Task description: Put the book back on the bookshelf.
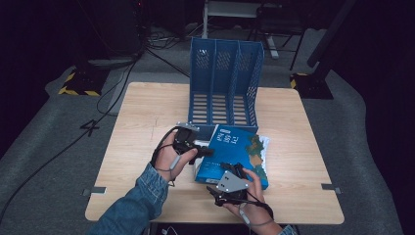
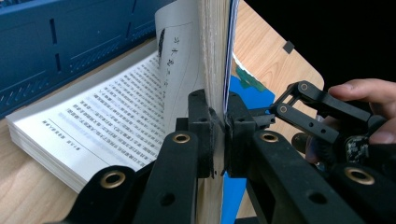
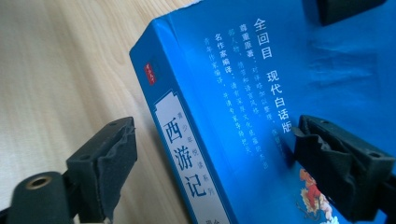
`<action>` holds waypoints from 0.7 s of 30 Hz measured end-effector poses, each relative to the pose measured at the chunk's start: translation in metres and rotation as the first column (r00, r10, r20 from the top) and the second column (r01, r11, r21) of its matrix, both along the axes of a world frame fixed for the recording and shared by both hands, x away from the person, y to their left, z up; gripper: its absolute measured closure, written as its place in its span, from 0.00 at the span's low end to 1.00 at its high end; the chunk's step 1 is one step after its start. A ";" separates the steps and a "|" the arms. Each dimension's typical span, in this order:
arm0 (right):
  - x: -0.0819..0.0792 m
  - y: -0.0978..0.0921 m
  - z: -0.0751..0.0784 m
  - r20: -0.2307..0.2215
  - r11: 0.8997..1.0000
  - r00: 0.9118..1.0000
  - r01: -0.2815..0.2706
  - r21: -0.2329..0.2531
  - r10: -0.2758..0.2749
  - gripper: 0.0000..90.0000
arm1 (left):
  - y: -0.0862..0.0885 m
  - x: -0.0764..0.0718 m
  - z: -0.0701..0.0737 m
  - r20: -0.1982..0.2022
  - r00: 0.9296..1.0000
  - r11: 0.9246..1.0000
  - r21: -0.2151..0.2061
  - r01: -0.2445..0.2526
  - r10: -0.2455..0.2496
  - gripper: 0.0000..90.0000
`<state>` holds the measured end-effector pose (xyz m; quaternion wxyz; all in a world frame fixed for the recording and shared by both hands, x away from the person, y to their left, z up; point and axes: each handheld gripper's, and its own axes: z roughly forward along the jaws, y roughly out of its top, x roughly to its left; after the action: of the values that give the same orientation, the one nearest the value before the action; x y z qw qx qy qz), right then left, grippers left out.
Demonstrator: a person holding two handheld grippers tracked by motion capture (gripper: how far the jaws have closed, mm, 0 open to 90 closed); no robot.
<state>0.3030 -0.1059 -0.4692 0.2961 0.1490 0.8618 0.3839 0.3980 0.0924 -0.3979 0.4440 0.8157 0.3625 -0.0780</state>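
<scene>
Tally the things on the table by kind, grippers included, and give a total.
Books: 1, the blue book, partly open
File racks: 1, the blue rack
Grippers: 2, the left gripper clamped on a sheaf of pages and cover, the right gripper open astride the book's spine
Total: 4

There was one thick blue paperback book (image 1: 240, 152), one blue perforated plastic file rack (image 1: 226, 83) with three compartments, one light wooden table (image 1: 142, 127), and two black two-jaw grippers.
</scene>
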 end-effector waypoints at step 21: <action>0.017 0.017 -0.028 0.197 0.980 0.977 0.117 -0.161 -0.084 0.00 | 0.004 0.004 -0.018 -0.058 0.998 0.999 -0.009 -0.031 0.031 0.93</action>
<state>0.3201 -0.0885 -0.4969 0.4075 0.1292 0.8509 0.3054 0.4016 0.0964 -0.4154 0.4385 0.8051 0.3874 -0.0966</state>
